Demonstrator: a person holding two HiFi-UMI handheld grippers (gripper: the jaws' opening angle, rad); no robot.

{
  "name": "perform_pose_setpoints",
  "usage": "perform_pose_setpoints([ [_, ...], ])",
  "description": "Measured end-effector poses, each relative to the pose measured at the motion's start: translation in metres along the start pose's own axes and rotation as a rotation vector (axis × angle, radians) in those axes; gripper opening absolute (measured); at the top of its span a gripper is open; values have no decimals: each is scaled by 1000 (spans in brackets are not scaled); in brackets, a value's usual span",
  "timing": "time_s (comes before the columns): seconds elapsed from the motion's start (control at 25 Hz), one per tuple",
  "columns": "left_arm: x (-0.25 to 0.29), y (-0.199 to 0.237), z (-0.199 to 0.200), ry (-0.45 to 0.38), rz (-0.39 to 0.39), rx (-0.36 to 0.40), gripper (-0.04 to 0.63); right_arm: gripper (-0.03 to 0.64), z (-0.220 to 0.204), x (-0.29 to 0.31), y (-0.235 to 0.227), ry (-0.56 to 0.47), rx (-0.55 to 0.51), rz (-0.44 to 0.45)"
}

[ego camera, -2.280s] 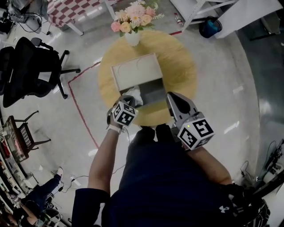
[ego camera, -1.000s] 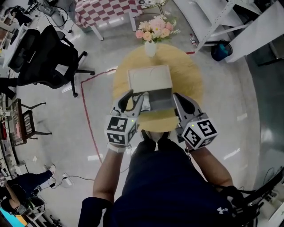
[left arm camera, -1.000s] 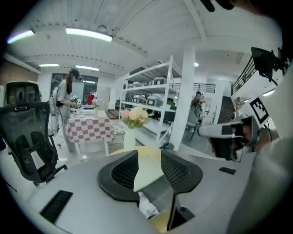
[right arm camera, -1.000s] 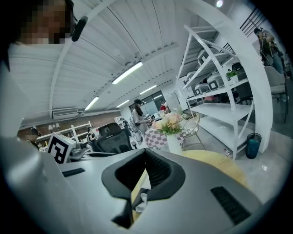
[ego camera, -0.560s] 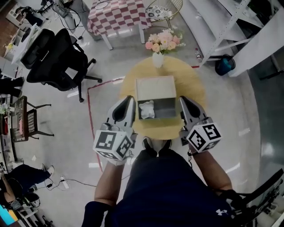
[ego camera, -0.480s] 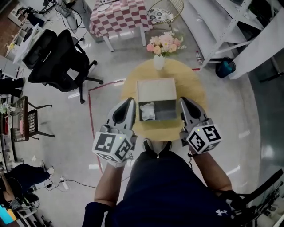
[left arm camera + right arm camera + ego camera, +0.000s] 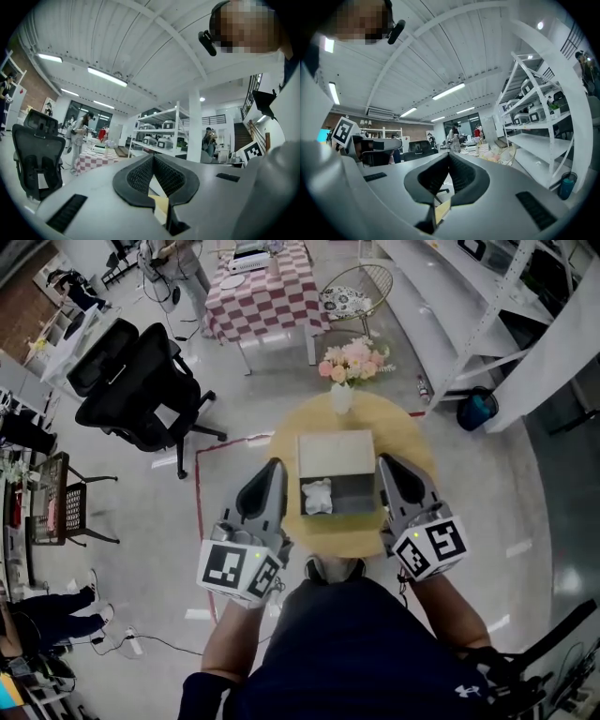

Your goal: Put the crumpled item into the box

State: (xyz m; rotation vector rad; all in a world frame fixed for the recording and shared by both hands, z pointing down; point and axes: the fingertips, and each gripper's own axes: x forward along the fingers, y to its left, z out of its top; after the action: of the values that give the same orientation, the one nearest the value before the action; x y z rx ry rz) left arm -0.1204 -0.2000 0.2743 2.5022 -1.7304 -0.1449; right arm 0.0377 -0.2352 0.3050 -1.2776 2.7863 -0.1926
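Note:
The white crumpled item (image 7: 317, 495) lies in the left part of the open box (image 7: 357, 493), whose pale lid (image 7: 336, 455) stands up behind it on the round wooden table (image 7: 408, 451). My left gripper (image 7: 275, 464) is held up to the left of the box, apart from it, jaws shut with nothing between them. My right gripper (image 7: 384, 461) is held up to the right of the box, also shut and empty. The left gripper view shows the left gripper (image 7: 153, 157) pointing up at the room, and the right gripper view shows the right gripper (image 7: 448, 156) doing the same.
A vase of pink flowers (image 7: 344, 368) stands at the table's far edge. A black office chair (image 7: 141, 381) is at the left, a checkered table (image 7: 267, 298) and a wire chair (image 7: 362, 285) beyond, white shelving (image 7: 450, 296) at the right. Red tape (image 7: 199, 507) marks the floor.
The left gripper has let go of the crumpled item in the box, drawn back to the left and shut. Both grippers have risen beside the box.

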Motion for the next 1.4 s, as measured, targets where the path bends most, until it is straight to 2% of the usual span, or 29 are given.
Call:
perform_pose_setpoints([
  [0.36, -6, 4, 30, -77, 26, 9, 17, 5, 40, -1, 0, -101, -74, 5],
  [0.64, -3, -6, 34, -90, 36, 98, 17, 5, 57, -14, -2, -181, -91, -37],
  [0.76, -2, -7, 33, -87, 41, 156, 17, 5, 54, -13, -2, -170, -95, -41],
  [0.84, -2, -7, 29, -83, 40, 167, 17, 5, 48, -12, -4, -155, -89, -45],
  [1.12, 0, -6, 20, -65, 38, 125, 17, 5, 39, -10, -3, -125, -75, -35],
  [1.4, -4, -5, 13, -42, 34, 123, 17, 5, 30, -6, 8, -93, -67, 0],
])
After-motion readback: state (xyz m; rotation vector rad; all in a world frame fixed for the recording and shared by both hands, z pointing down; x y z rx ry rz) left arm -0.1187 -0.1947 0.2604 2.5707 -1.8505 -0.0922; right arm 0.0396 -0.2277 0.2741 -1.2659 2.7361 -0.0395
